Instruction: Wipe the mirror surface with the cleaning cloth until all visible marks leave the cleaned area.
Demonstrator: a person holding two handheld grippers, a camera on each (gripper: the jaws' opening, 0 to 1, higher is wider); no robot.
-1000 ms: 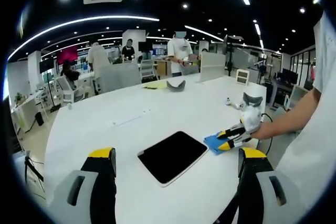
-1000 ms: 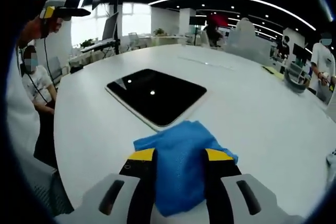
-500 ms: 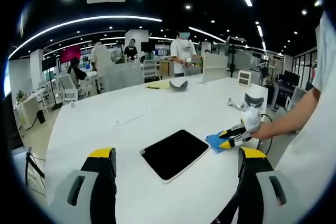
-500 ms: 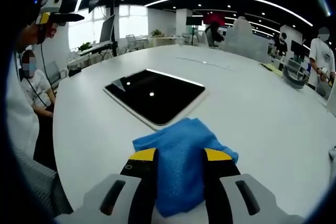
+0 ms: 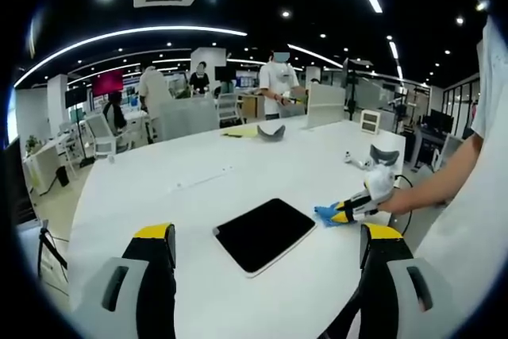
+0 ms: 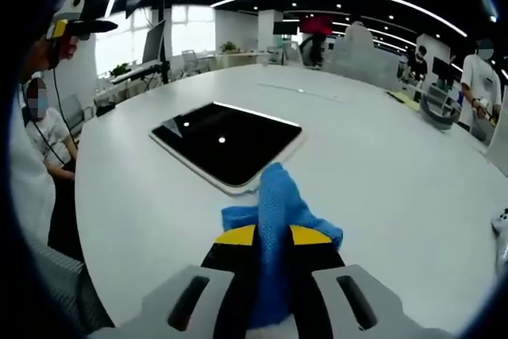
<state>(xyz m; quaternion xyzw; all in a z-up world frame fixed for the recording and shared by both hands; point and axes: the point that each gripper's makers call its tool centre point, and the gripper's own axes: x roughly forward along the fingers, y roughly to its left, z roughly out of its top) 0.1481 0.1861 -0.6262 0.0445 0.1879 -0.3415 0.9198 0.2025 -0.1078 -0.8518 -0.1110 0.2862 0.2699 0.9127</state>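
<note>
A wide white bench (image 5: pixel 214 176) curves away from me, in an open office with ceiling lights and several people standing at the far side. On the bench lies the mirror (image 6: pixel 226 140), a flat dark rectangle with rounded corners and a pale edge, its surface reflecting small ceiling lights. In the left gripper view the mirror (image 5: pixel 264 234) sits near the middle of the bench, ahead of my left gripper (image 5: pixel 266 248), whose yellow-tipped fingers (image 5: pixel 155 237) stand wide apart with nothing between them.

My right gripper (image 6: pixel 274 237) has its fingers (image 6: pixel 236 236) drawn close together, clamped on the blue cleaning cloth (image 6: pixel 276 210). The cloth is bunched into a ridge that rises between them and spreads onto the bench just short of the mirror's near corner; it may be touching that corner, but I cannot be sure from this angle. In the left gripper view my right gripper (image 5: pixel 346 213) lies just beside the mirror's right side, with the cloth (image 5: pixel 325 213) as a small blue patch at its tips.

Farther along the bench are a small grey bowl-like object (image 5: pixel 270 131) and a yellow sheet (image 5: pixel 238 130).
</note>
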